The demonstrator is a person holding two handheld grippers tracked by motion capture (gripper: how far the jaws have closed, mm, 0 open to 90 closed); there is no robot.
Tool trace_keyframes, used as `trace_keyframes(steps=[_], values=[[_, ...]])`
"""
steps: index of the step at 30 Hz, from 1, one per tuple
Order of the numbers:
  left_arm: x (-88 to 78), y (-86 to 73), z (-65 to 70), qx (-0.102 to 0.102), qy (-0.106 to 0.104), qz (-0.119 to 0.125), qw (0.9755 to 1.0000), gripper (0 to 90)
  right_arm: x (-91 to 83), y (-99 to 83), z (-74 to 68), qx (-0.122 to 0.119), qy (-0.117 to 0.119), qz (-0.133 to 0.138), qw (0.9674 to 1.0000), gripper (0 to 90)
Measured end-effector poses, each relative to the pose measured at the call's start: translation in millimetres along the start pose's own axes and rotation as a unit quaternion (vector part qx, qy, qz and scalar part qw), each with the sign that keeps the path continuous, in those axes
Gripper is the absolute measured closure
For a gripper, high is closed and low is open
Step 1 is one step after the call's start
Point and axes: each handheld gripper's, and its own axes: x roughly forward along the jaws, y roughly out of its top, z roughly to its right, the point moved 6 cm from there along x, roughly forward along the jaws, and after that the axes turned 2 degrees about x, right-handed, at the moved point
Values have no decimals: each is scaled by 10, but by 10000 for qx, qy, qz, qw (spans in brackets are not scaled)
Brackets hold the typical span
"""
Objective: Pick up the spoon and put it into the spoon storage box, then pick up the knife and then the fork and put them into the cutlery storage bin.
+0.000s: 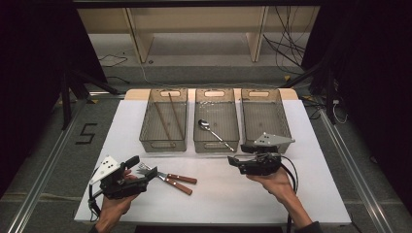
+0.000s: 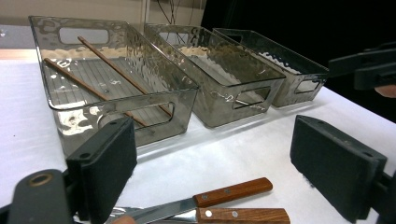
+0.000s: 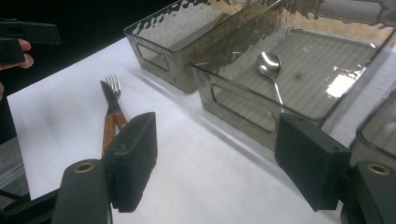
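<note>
My left gripper (image 1: 144,171) hangs low over the white bench (image 1: 218,194) at its near left corner, jaws spread wide with nothing between them; in the left gripper view the two black pads (image 2: 105,170) stand well apart with the bench showing between. Just beyond those jaws lie a knife (image 1: 176,177) and a fork (image 1: 165,178), both with wooden handles, side by side and touching or nearly so, their handles pointing to the right in the high view and their metal ends toward my left gripper. The knife blade (image 2: 161,211) and the riveted handles show at the bottom of the left gripper view, between and just ahead of the pads. My right gripper (image 1: 233,160) hovers over the bench just in front of the middle bin (image 1: 216,141), pointing left toward the cutlery, its jaws also wide apart and holding nothing (the right gripper view shows bare bench between its pads (image 3: 135,158)). Three clear plastic bins stand in a row at the far side of the bench: the left bin (image 1: 163,143) holds two wooden chopsticks (image 1: 170,114) lying lengthwise, the middle one holds a metal spoon (image 1: 214,132) lying at a slant, and the right bin (image 1: 265,121) stands beside them, partly behind the grey plate on my right gripper.
</note>
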Motion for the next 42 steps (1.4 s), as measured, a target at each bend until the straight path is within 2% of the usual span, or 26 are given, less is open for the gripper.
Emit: trace_keyframes(steps=[6,13,27,31,35,37,40,42], values=[[23,-10,26,40,-50,-96,9999,144,-111,-110,-26,28,-20,123,9999,295],[55,-11,40,69,-85,-206,9997,146,-159,-256,-33,57,-44,127,9999,280],[133,-7,44,175,-156,-578,9981,152,-270,-428,-15,160,-104,210,9996,257],[173,-10,37,210,-181,-764,9967,152,-293,-479,-14,148,-155,216,9995,249],[225,-19,40,281,-207,-1007,9943,153,-318,-528,-9,173,-197,193,9995,242],[256,-21,33,343,-126,-1123,9930,153,-328,-545,-9,189,-201,187,9994,241],[300,-18,26,423,-86,-1334,9901,156,-338,-556,-14,199,-216,156,9994,238],[335,-17,26,518,-98,-1501,9873,157,-340,-559,-14,201,-216,163,9994,237]])
